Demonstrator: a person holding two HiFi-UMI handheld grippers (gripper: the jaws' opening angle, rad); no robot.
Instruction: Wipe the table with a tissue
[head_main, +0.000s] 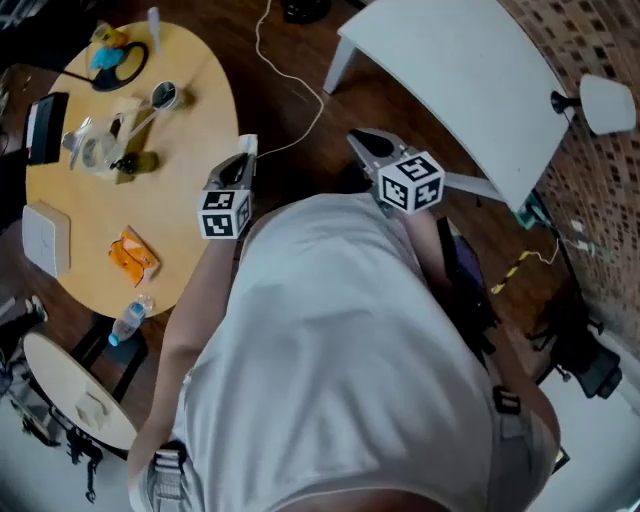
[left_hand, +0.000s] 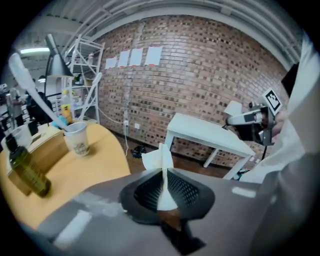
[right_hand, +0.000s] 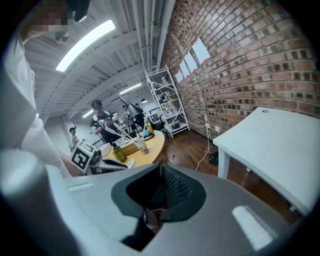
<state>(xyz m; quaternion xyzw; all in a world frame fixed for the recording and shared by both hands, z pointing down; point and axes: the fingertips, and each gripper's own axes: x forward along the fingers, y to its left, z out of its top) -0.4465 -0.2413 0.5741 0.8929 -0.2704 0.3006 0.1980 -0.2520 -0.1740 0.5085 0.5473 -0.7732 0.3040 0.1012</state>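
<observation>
tissue (left_hand: 160, 159) between jaws of left hand-held gripper (left_hand: 164, 189)

My right claw (right_hand: 161, 171) has its jaws pressed together, nothing between. A white counter (right_hand: 280, 145) sits at three o'clock; at nine, the round wooden counter (right_hand: 152, 150) carries a green bottle (right_hand: 118, 153) and a paper cup (right_hand: 143, 145).

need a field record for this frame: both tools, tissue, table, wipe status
left tool: shut on a crumpled white tissue
right tool: shut, nothing between its jaws
tissue contact: none; held in the air beside the table edge
table: round yellow wooden table, on the person's left
on table: green glass bottle, paper cup, orange packet, other clutter
wipe status: tissue not yet on the surface
</observation>
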